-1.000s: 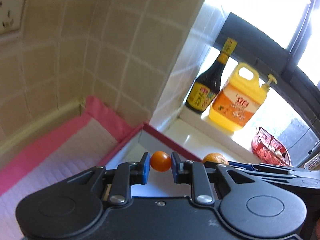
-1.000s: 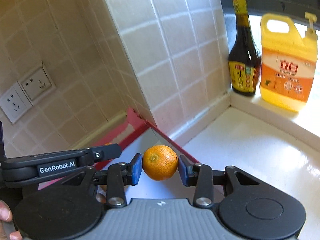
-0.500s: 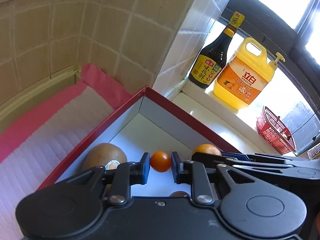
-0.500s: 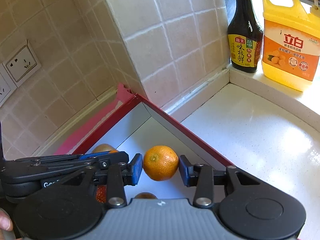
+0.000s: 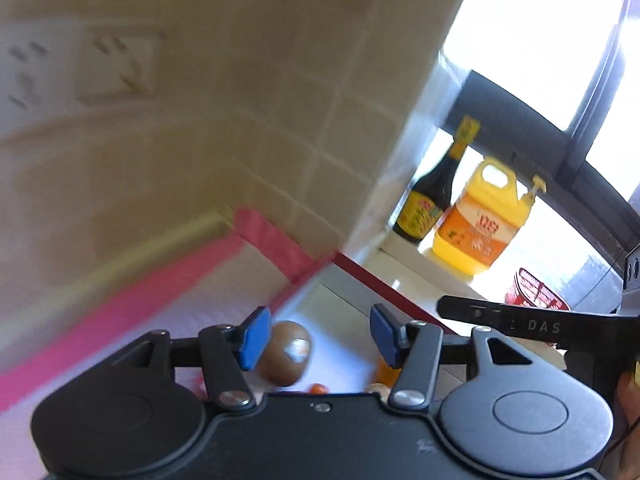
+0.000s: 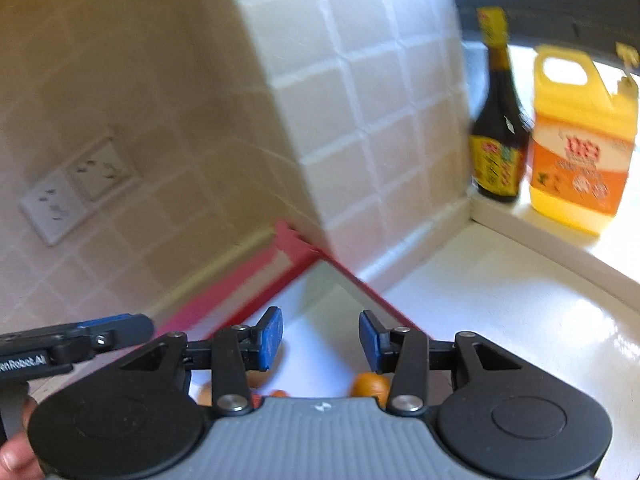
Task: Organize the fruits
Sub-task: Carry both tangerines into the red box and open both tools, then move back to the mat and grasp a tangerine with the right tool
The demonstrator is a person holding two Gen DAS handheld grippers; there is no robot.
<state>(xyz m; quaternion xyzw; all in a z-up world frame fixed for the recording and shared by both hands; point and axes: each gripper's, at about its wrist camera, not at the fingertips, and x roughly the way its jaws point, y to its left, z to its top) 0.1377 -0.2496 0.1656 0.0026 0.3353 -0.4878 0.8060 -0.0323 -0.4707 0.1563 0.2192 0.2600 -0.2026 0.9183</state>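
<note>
Below, both wrist views look down into a red-rimmed box [image 5: 384,280] with a pale floor, wedged into a tiled corner on a white worktop [image 6: 500,320]. The fruits lie loose on the box floor.

From the left wrist, we see a brown kiwi [image 5: 286,354] with a sticker, just beside the left pad, a small orange tomato [image 5: 318,389] at the gripper body's edge, and part of an orange [image 5: 383,372] behind the right finger. The left gripper [image 5: 316,338] has its jaws opening, nothing pressed between them. This view alone shows a pink-edged white mat [image 5: 132,320] left of the box and a red basket [image 5: 536,294] on the sill.

From the right wrist, the right gripper [image 6: 320,338] also has its jaws opening and empty; one orange [image 6: 368,385] sits below them, with blurred orange and brown fruit at lower left that we cannot tell apart. Only here do we see a fingertip [image 6: 12,456] of the person at the bottom left corner.

Both views count one dark sauce bottle [image 6: 498,136], one yellow jug [image 6: 580,144] and two wall sockets [image 6: 76,188].
</note>
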